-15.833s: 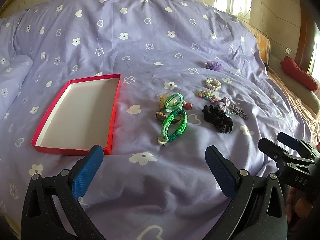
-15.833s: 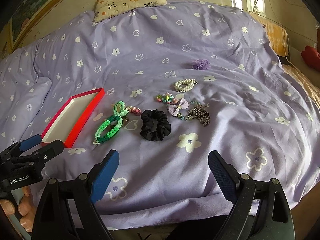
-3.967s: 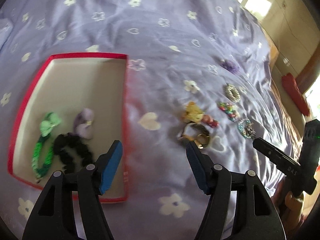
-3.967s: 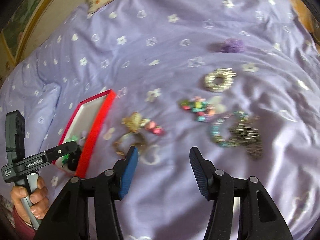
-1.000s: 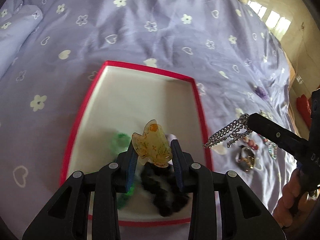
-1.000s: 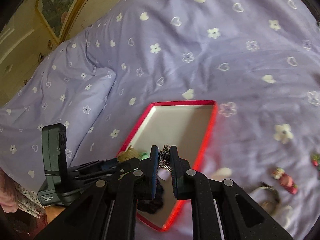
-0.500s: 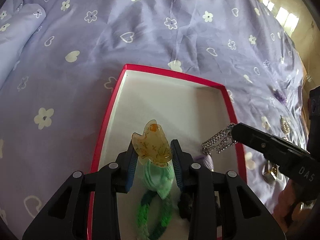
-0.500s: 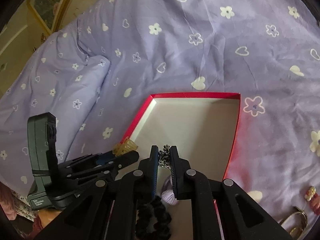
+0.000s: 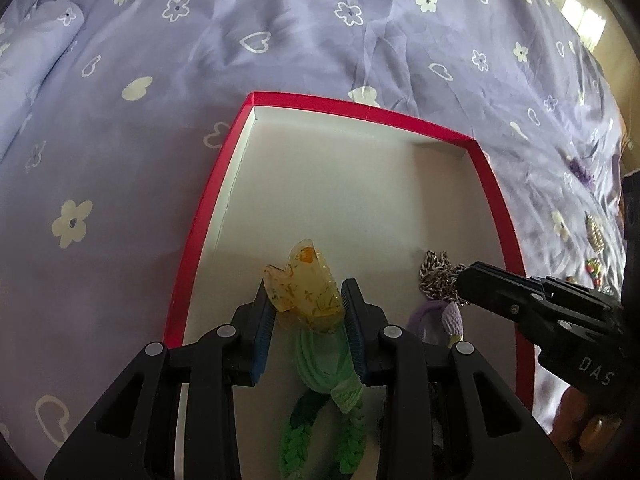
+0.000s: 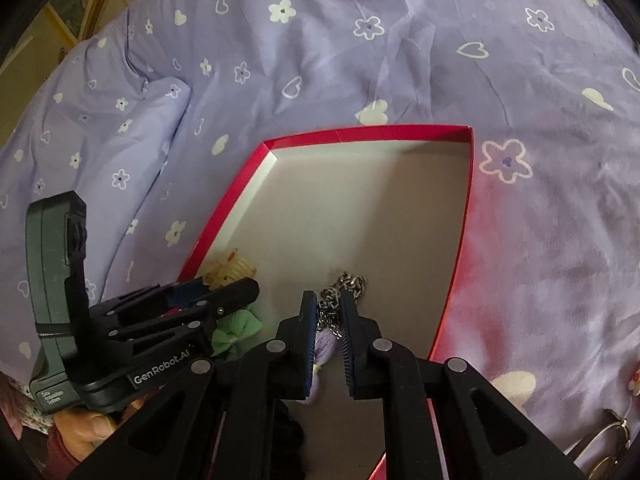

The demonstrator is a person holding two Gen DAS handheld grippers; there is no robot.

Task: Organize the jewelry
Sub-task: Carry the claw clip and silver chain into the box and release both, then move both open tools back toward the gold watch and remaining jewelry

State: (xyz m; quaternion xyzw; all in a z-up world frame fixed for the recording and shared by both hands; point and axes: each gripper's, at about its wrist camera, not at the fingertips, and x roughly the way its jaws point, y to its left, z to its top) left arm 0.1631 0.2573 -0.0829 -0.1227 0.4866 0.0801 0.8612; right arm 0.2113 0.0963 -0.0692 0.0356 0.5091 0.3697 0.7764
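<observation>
Left wrist view: left gripper (image 9: 308, 312), angled down over the near half of the red-rimmed box (image 9: 360, 111), pinches a translucent yellow hair claw (image 9: 304, 290) between its blue pads. Beneath it lies a green braided band (image 9: 320, 424). Right gripper (image 10: 326, 316) enters from the right at a low slant, pressed together on a metal chain (image 10: 344, 288) whose free end piles on the box floor beside a lilac bow (image 9: 440, 316). Beyond both grippers the box floor is bare to its far rim. Farther off spreads the purple bedspread (image 9: 320, 32).
</observation>
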